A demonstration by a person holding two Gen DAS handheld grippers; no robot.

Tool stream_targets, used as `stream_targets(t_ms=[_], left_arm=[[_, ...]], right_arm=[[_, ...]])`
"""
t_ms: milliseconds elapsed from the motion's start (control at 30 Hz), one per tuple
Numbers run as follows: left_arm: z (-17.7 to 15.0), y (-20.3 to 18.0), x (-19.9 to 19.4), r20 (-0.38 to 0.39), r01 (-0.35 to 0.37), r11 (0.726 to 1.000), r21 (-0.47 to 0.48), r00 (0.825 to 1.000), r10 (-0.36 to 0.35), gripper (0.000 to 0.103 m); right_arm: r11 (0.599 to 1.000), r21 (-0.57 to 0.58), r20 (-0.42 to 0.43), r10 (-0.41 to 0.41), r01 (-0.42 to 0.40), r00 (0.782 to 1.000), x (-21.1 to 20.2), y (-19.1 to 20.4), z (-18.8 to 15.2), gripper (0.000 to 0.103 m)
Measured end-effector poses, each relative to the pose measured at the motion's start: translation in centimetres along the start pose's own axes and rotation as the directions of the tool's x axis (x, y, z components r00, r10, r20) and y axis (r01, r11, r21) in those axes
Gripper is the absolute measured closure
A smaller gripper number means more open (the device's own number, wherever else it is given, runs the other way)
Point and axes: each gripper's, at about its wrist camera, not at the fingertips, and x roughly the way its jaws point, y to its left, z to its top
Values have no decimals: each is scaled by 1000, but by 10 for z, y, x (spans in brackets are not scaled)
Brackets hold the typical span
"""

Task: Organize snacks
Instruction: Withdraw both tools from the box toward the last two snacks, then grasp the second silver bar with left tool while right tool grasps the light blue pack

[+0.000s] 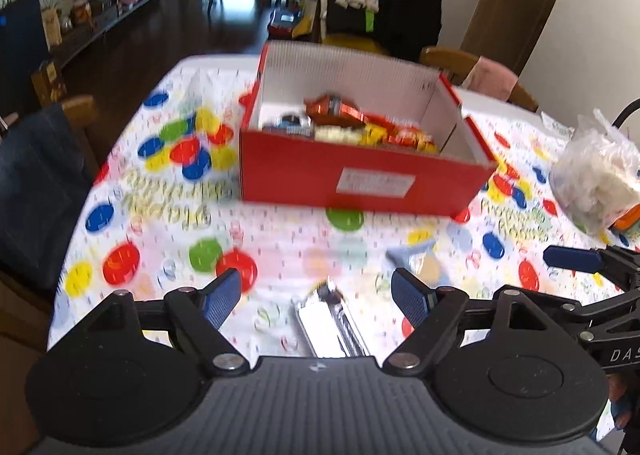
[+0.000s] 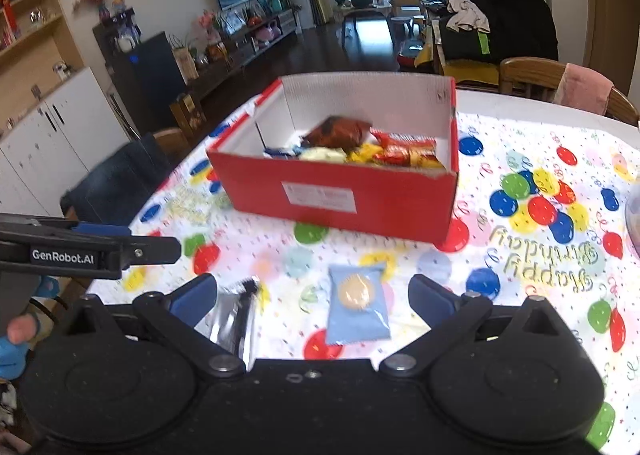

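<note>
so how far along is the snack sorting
Done: several snacks already lie in the red box. In hand: nothing; both tools are open, the left tool over the silver packet, the right tool over the blue packet. Left: both packets, still on the tablecloth.

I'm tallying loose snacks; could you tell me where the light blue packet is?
In the right wrist view, the light blue packet lies flat on the tablecloth between the open fingers, before the red box, right of the silver packet.

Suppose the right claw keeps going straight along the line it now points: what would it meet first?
Most likely the light blue snack packet, lying flat on the tablecloth between the open right claw fingers. Depth is unclear, so it might touch the cloth just beyond.
</note>
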Motion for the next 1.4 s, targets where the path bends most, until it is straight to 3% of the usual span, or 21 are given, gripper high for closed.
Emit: stream_targets(t_ms=[467, 667, 1000, 1233, 1400], left_arm=[[-29, -12, 55, -177, -56, 998, -17, 983, 52, 21], [-39, -19, 74, -227, -76, 997, -19, 971, 70, 21], [-50, -32, 86, -222, -124, 992, 37, 967, 129, 21], [-51, -39, 91, -223, -114, 992, 61, 967, 125, 21], [-53, -44, 94, -228, -107, 991, 86, 966, 124, 25]], right_arm=[[999, -31, -115, -40, 36, 993, 34, -25, -21, 2], [998, 15, -150, -53, 56, 987, 53, -42, -18, 3], [997, -15, -197, -74, 72, 978, 99, -35, -7, 11], [995, -64, -219, -84, 71, 972, 123, -26, -1, 25], [995, -68, -217, -90, 77, 972, 130, -28, 1, 28]])
